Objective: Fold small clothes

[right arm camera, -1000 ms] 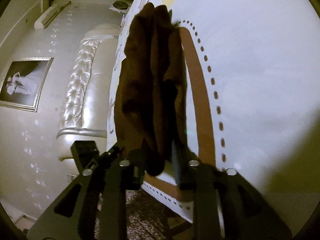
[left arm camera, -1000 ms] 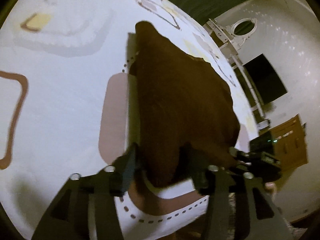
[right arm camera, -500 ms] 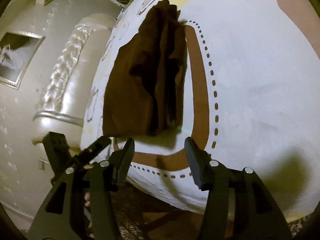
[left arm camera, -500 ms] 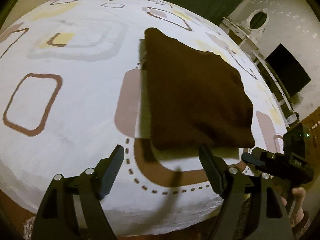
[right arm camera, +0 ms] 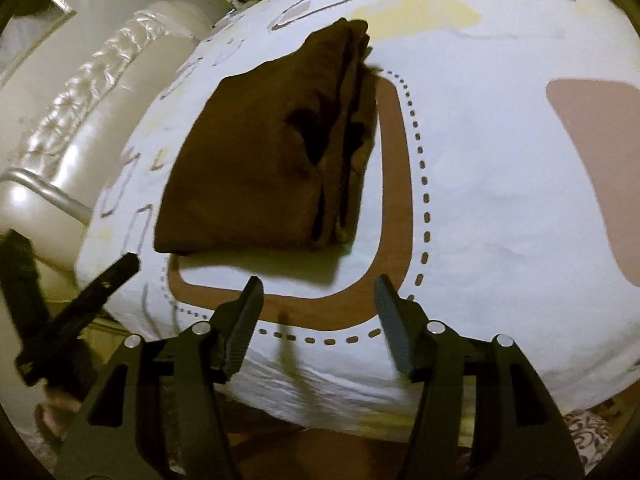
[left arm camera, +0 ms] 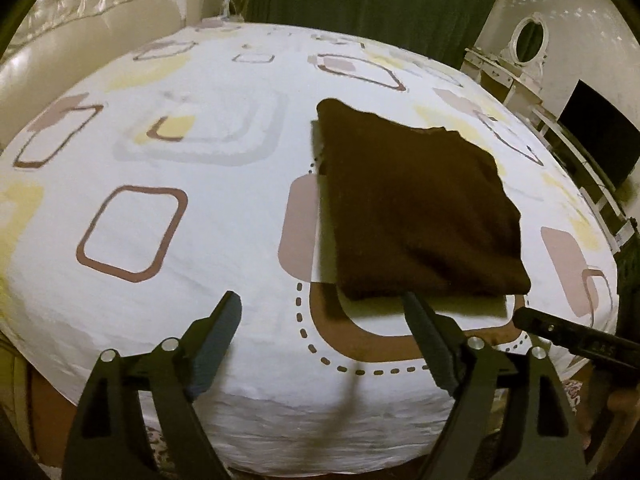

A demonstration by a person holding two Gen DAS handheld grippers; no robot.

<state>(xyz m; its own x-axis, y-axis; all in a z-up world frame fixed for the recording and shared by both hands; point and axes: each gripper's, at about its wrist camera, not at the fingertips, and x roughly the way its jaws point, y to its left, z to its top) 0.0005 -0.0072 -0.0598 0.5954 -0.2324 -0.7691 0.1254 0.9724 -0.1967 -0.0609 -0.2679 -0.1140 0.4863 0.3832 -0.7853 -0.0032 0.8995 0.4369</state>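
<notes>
A dark brown garment (left arm camera: 416,208) lies folded into a flat square on the patterned white bed sheet (left arm camera: 192,208). In the right wrist view the garment (right arm camera: 256,160) shows stacked layered edges along its right side. My left gripper (left arm camera: 320,312) is open and empty, held back from the garment's near edge. My right gripper (right arm camera: 318,300) is open and empty, also just short of the near edge. The right gripper's finger shows at the right of the left wrist view (left arm camera: 568,332), and the left gripper at the left of the right wrist view (right arm camera: 80,312).
A padded cream headboard (right arm camera: 80,100) stands at the bed's left. A green curtain (left arm camera: 380,0), a white dresser with an oval mirror (left arm camera: 528,40) and a dark screen (left arm camera: 592,136) stand beyond the bed. The bed's near edge drops just below my grippers.
Both grippers let go of the brown garment, opened and pulled back toward the bed's near edge. The garment now lies flat on the sheet.
</notes>
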